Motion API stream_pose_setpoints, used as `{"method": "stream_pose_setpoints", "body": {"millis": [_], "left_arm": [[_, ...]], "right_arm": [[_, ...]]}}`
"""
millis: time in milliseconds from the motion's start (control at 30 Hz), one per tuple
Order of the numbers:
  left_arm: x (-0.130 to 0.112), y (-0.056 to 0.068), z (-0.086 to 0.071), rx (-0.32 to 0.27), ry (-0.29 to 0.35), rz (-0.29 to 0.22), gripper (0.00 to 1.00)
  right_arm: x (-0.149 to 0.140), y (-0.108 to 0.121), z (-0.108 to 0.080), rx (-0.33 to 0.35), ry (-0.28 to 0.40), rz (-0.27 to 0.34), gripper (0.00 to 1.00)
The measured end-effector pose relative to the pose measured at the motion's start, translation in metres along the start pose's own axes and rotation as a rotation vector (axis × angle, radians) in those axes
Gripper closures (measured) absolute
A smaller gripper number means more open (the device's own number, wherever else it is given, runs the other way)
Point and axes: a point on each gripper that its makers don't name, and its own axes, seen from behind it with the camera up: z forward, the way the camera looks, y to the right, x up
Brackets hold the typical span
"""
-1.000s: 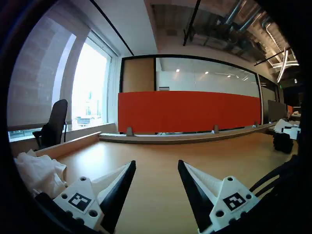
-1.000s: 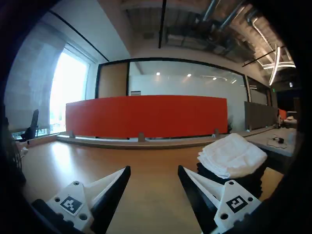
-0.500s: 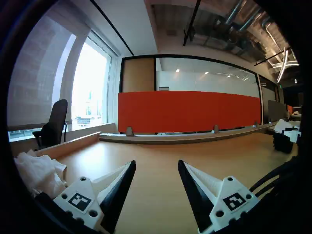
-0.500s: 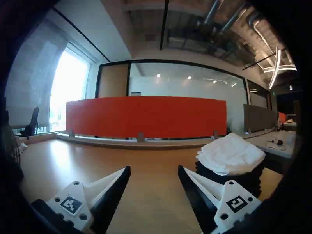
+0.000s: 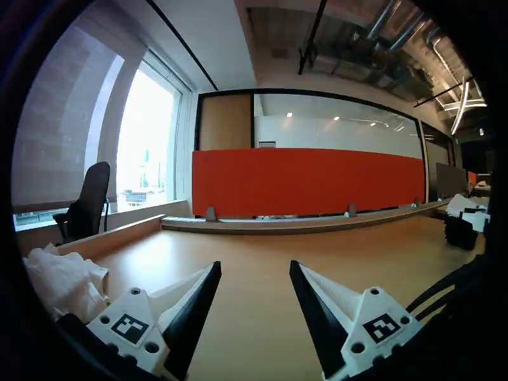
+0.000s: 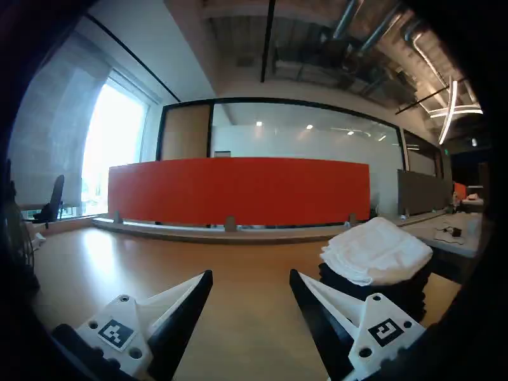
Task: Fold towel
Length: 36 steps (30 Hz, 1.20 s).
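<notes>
A crumpled white towel [image 5: 63, 282] lies on the wooden table [image 5: 267, 254] at the far left of the left gripper view, beside my left gripper [image 5: 254, 270], which stands open over bare wood. In the right gripper view, folded white towels [image 6: 378, 251] rest on a black stack [image 6: 394, 289] to the right of my right gripper [image 6: 251, 279]. That gripper is open too, with nothing between its fingers. The same stack shows small and far off at the right of the left gripper view as a black block [image 5: 460, 232] with white cloth on top.
A red divider panel [image 5: 308, 181] runs along the table's far edge. A black office chair [image 5: 86, 203] stands by the bright window at the left. Another desk [image 6: 451, 232] with small items sits behind the folded towels. Black cables [image 5: 451, 286] hang at the right.
The right gripper view has shifted very slightly, tilting up a little. The left gripper has stayed still. Both grippers remain open.
</notes>
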Motion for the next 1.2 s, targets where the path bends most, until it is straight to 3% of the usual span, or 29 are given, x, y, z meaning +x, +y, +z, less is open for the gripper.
{"method": "stream_pose_setpoints", "body": {"millis": [267, 1200], "left_arm": [[0.0003, -0.0004, 0.0005, 0.0, 0.0, 0.0, 0.21], [0.0037, -0.0011, -0.0009, 0.0, -0.002, 0.0, 0.21]], "right_arm": [[-0.0006, 0.0002, 0.0, 0.0, -0.002, 0.002, 0.0], [-0.0007, -0.0003, 0.0, 0.0, -0.002, 0.001, 0.0]]}}
